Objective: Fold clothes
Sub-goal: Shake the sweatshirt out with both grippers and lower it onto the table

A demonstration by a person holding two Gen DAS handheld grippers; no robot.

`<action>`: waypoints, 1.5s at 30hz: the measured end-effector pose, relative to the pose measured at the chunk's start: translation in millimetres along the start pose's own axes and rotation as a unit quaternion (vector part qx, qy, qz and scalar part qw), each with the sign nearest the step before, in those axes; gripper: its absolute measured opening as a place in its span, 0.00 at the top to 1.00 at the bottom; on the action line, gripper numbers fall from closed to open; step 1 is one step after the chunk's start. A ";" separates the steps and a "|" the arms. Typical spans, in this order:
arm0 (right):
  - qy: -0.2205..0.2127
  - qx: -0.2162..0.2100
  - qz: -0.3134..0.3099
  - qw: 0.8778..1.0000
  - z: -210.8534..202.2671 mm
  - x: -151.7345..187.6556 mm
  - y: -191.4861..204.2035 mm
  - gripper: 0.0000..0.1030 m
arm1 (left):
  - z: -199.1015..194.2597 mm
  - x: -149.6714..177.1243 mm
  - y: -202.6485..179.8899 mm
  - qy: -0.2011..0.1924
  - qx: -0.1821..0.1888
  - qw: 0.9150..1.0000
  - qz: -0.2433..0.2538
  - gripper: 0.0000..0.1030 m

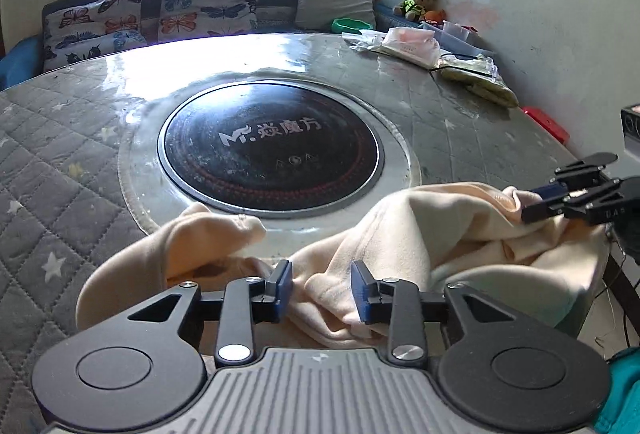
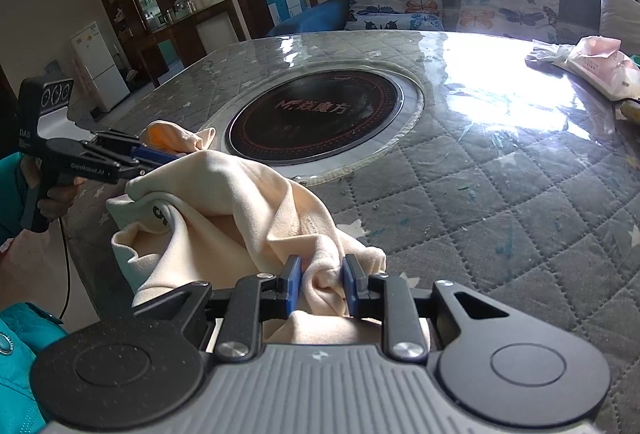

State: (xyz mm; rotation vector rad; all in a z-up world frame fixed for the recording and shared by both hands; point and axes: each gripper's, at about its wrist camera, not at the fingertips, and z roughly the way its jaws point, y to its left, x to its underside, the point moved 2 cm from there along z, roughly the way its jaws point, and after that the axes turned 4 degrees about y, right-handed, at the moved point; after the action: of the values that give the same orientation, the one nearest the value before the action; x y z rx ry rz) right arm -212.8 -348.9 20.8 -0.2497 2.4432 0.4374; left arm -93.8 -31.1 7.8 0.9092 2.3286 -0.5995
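A cream and peach garment (image 1: 420, 234) lies bunched at the near edge of the quilted grey table (image 1: 60, 162). My left gripper (image 1: 322, 288) stands partly open with a fold of the garment between its blue pads, not pinched. My right gripper (image 2: 322, 284) has closed on a bunched fold of the same garment (image 2: 248, 214). In the left wrist view the right gripper (image 1: 534, 200) grips the cloth's far right corner. In the right wrist view the left gripper (image 2: 160, 158) sits at the cloth's left end.
A round black induction cooktop (image 1: 270, 148) is set in the table's middle, just beyond the garment. Tissue packs and plastic bags (image 1: 412, 44) lie at the far right. A sofa with butterfly cushions (image 1: 208, 4) stands behind the table.
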 end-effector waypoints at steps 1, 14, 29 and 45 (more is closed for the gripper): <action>0.000 0.001 -0.001 1.000 -0.4 -0.1 0.2 0.78 | 2.5 1.3 -0.4 0.004 -0.003 1.000 0.003 0.66; -0.007 0.022 -0.017 1.000 2.4 -3.1 5.7 0.85 | -2.8 -4.6 -3.6 -0.019 -0.027 0.999 0.013 0.91; -0.076 0.089 -0.044 0.992 1.7 -95.8 -13.7 0.89 | -7.1 -101.1 31.4 -0.113 -0.128 0.985 0.024 0.92; -0.081 0.156 -0.029 0.984 140.5 -219.5 -74.3 0.87 | 91.2 -173.5 139.0 -0.075 -0.229 0.971 -0.014 0.91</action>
State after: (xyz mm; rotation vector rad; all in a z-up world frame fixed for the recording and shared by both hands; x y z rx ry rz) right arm 57.8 -350.4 34.5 -0.1433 2.2973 0.0424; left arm 142.5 -71.4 24.0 0.5944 2.2083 -0.1200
